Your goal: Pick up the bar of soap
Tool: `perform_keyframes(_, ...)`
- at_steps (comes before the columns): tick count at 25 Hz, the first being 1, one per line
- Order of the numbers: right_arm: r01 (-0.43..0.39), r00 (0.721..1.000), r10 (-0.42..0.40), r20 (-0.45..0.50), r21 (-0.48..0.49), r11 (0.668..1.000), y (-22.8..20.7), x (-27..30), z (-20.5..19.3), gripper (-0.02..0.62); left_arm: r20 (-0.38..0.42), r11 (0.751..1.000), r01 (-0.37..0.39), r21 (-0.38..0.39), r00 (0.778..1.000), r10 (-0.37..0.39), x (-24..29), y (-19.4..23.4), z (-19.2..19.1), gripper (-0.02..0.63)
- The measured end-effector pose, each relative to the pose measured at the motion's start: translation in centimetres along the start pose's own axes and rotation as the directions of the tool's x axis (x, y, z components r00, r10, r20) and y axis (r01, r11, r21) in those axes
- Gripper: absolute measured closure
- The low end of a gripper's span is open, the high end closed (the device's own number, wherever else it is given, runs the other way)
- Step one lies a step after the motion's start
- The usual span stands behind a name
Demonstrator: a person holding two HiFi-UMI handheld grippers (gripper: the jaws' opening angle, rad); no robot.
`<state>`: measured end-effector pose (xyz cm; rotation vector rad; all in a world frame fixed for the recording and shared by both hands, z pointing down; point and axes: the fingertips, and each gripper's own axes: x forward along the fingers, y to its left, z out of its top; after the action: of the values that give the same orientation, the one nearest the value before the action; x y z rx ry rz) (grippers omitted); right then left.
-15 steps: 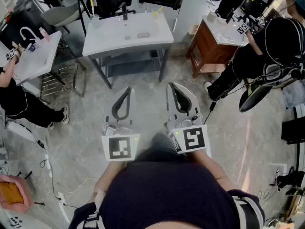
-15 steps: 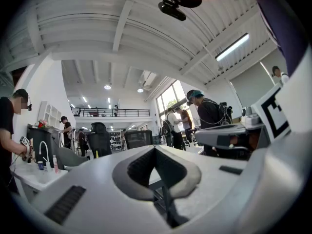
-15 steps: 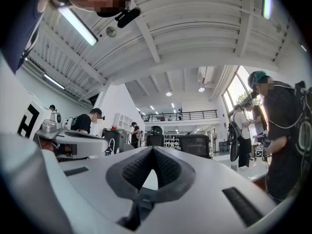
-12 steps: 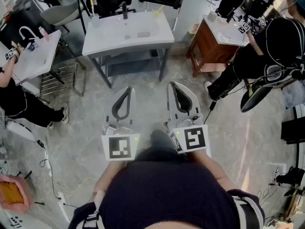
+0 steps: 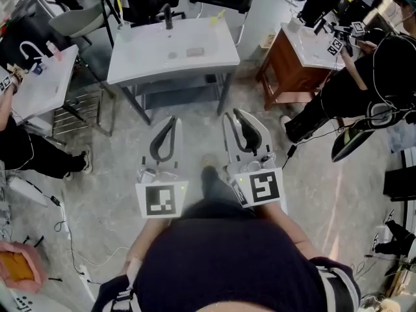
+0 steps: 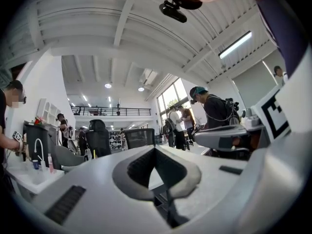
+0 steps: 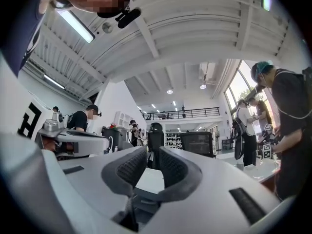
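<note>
Grey ribbed pads line both pairs of jaws. On the left gripper [image 5: 173,119] the curved jaws meet at their tips and close a leaf-shaped loop. Nothing is caught inside it, and in the left gripper view only the room beyond shows through the hollow. On the right gripper [image 5: 231,114] the jaws stand slightly apart, with a narrow slit between the tips. In the right gripper view that slit frames a distant dark chair and nothing is gripped, so the pads touch no object. Both grippers are held side by side above the grey stone floor [image 5: 97,194], just in front of the person's dark shirt [image 5: 221,259], pointing toward a pale grey table [image 5: 214,41].

The bar of soap [image 5: 195,51] lies flat on that table, right of its middle, well apart from both grippers and beyond their tips. A black faucet [image 5: 168,15] stands at the table's far edge, left of the soap. A brown wooden cabinet [image 5: 286,73] sits to the right of the table
</note>
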<state>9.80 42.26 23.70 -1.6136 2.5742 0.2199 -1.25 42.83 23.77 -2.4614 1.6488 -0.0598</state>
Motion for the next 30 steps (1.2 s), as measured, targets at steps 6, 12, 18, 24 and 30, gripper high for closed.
perform_keyframes(6,-0.027,1.000,0.027,0.010,0.008,1.000,-3.7,6.1,-0.9,0.489,0.008,1.000,-0.014,0.013,1.000,0.014,6.5,1.7,-0.2,0.607)
perform_keyframes(12,-0.050,0.999,0.050,0.002,0.006,0.999,-8.1,12.5,-1.7,0.483,0.021,0.999,-0.049,0.015,0.999,0.048,13.6,4.2,-0.1,0.606)
perform_keyframes(18,-0.074,0.997,0.074,0.005,0.007,0.997,-11.4,18.2,-3.6,0.479,0.021,0.996,-0.082,0.015,0.996,0.082,19.4,6.3,-1.6,0.606)
perform_keyframes(24,-0.089,0.996,0.089,0.006,0.019,0.996,-13.5,21.4,-4.6,0.477,0.014,0.995,-0.102,0.010,0.995,0.102,22.9,7.3,-2.4,0.606)
perform_keyframes(30,-0.082,0.997,0.082,0.004,0.036,0.996,-15.0,22.8,-5.3,0.476,0.002,0.995,-0.102,0.018,0.995,0.102,24.7,7.5,-2.8,0.606)
